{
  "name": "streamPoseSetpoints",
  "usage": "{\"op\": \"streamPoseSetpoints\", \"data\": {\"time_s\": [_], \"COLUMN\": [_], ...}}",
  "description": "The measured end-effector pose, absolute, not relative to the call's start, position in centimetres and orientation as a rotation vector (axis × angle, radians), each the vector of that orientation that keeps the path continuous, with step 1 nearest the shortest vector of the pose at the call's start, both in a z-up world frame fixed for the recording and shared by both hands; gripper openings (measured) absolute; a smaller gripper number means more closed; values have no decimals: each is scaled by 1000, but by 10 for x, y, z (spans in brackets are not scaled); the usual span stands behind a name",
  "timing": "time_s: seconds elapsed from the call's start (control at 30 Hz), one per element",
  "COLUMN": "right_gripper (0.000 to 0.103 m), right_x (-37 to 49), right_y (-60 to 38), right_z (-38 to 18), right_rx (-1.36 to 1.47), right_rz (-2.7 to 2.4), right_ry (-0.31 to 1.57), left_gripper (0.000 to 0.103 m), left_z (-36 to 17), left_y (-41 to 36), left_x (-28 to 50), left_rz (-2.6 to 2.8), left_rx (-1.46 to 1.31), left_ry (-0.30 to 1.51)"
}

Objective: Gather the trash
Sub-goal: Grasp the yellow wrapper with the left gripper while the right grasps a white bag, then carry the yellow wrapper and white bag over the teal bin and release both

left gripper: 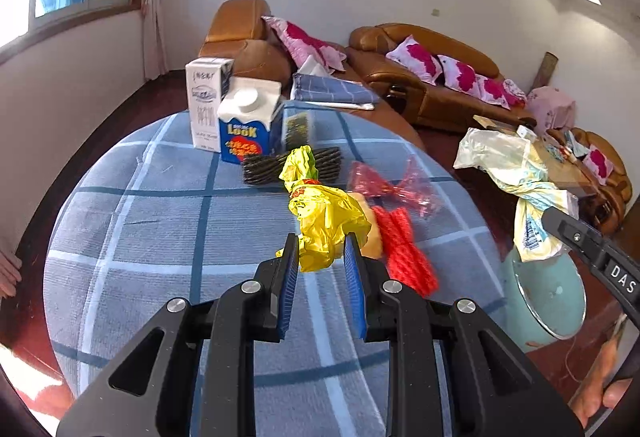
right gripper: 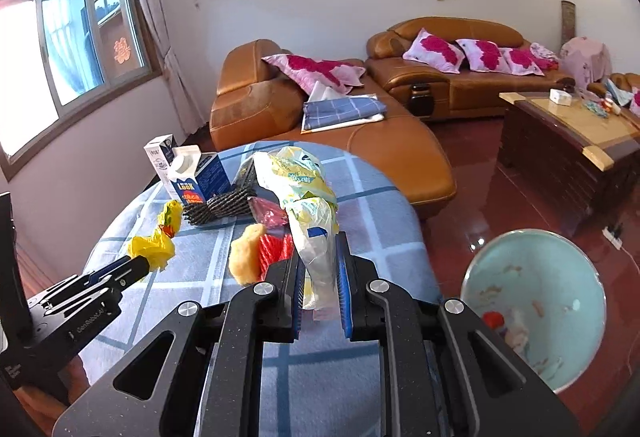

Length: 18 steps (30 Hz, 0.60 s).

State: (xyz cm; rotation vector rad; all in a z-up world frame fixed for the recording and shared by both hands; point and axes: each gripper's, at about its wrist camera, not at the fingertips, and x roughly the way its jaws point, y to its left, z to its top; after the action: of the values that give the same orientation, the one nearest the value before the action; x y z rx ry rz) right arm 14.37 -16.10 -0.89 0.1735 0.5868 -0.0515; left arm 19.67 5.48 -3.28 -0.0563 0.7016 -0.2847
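From the left wrist view, the left tongs (left gripper: 322, 251) are narrow and pinch a crumpled yellow plastic bag (left gripper: 320, 211), lifted a little above the desk (left gripper: 160, 221). Only this view shows the red crinkled wrapper (left gripper: 390, 187) clearly, and the red net sleeve (left gripper: 404, 251) lying just beside the yellow bag. At the right edge, the right tongs (left gripper: 560, 227) hold a pale printed bag (left gripper: 516, 173) in the air above the light green bin (left gripper: 548, 297), and part of a hand (left gripper: 604, 385) shows in the lower corner.

From the right wrist view, the right tongs (right gripper: 320, 265) are nearly closed on the thin pale printed bag (right gripper: 304, 197), which is soft and wrinkled. This view alone looks into the bin (right gripper: 560, 277) — round, smooth, with some scraps at the bottom, standing on the floor beside the desk. A yellow sponge-like lump (right gripper: 246, 255) lies near the net sleeve (right gripper: 274, 247). At the left, the left tongs (right gripper: 138, 265) grip the yellow bag (right gripper: 154, 245).

The desk has a round top under a blue checked cloth. At its far side stand a white carton (left gripper: 206, 103) and a blue carton (left gripper: 250, 127) with a round white cap; a dark net bundle (left gripper: 296, 167) lies near them. Behind — brown leather sofas (right gripper: 460, 77) with pink flowered pillows, a shiny red floor, a window (right gripper: 80, 41).
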Motion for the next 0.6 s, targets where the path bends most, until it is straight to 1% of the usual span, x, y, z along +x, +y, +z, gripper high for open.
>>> {"op": "streamPoseSetpoints", "data": {"time_s": [0.6], "right_gripper": [16], "right_x": [112], "right_y": [-186], "right_z": [-4], "right_rx": [205], "right_rz": [-101], "right_ry": [555], "left_gripper": [23], "left_z": [-6], "left_y": [11], "left_x": [158], "left_rz": [-389], "left_rx": [23], "left_ry": [645]}}
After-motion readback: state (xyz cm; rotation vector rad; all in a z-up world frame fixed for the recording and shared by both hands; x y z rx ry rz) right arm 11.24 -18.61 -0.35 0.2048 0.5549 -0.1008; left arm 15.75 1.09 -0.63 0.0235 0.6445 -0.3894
